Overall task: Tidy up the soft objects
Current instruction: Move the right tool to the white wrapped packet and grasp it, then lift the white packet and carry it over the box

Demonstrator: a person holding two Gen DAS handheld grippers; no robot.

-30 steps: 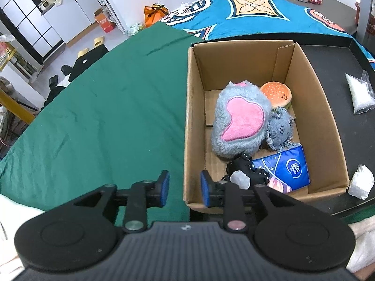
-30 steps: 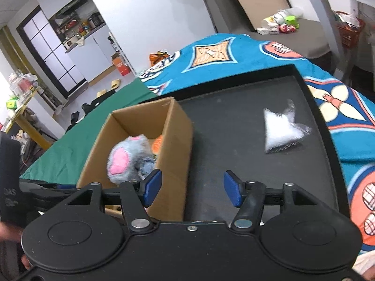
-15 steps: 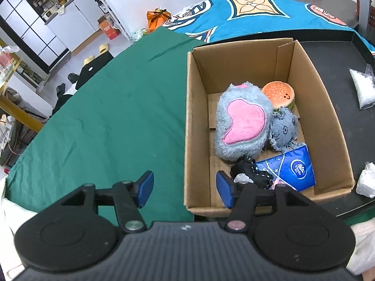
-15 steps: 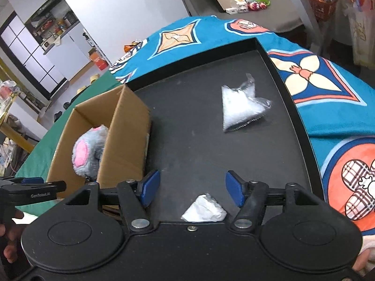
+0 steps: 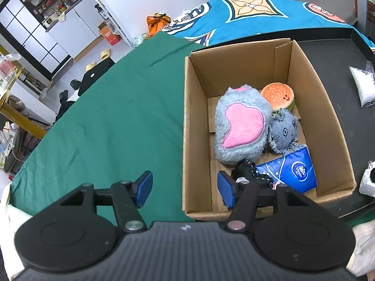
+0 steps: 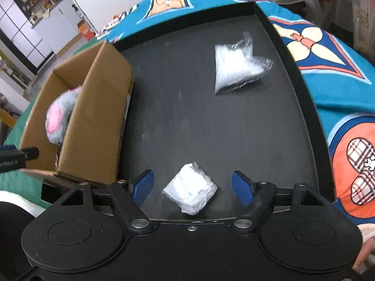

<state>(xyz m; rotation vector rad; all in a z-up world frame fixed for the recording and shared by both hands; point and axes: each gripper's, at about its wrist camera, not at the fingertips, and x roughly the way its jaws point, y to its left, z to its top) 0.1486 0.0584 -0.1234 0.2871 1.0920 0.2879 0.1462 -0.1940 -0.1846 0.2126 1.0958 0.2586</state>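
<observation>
Both hand-held grippers, left (image 5: 185, 188) and right (image 6: 193, 187), widened apart; right frames white bag (image 6: 190, 194).

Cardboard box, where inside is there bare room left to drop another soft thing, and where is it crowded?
In the cardboard box, bare floor shows at the far end, behind the grey-pink plush and burger toy, and in a strip along the left wall. The near right half is crowded: denim toy, blue tissue pack, black item.

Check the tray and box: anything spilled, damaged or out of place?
Nothing spilled or damaged. Two white plastic-wrapped bundles remain outside the cardboard box on the black tray: one between the open right gripper fingers, another farther back.
</observation>
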